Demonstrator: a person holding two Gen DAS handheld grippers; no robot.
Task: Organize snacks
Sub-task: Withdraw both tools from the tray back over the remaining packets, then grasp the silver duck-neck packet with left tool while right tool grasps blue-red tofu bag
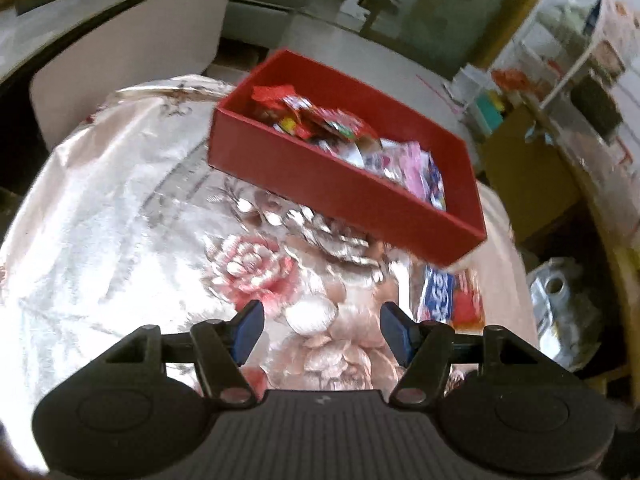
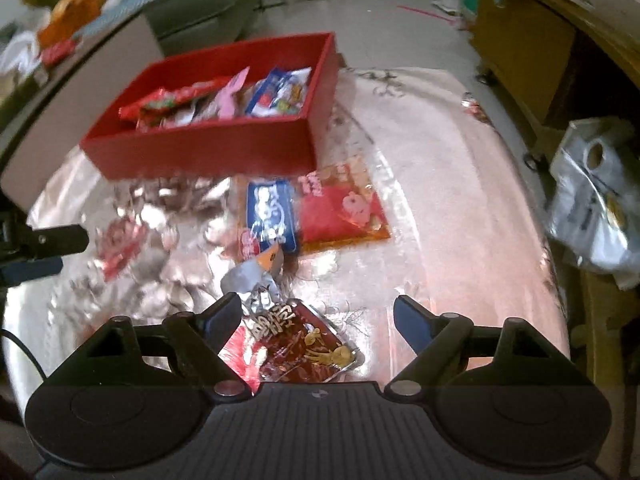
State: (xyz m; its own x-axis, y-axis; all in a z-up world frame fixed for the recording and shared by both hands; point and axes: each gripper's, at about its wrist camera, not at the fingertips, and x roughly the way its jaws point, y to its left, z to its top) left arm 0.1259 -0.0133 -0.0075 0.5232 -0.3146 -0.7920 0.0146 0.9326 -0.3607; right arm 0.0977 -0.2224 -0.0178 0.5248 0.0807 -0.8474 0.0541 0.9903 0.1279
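snack packet [image 2: 296, 344] lies under the right claw [image 2: 318, 320], jaws apart and empty; slick foil could slip when pinched.

text legible: none | dark red packet [image 2: 296, 344]: large white characters, blurred, unreadable | blue packet [image 2: 272, 212]: white lettering, unreadable | red packet [image 2: 344, 208]: white marks, unreadable | box [image 2: 208, 148] snacks: print too blurred
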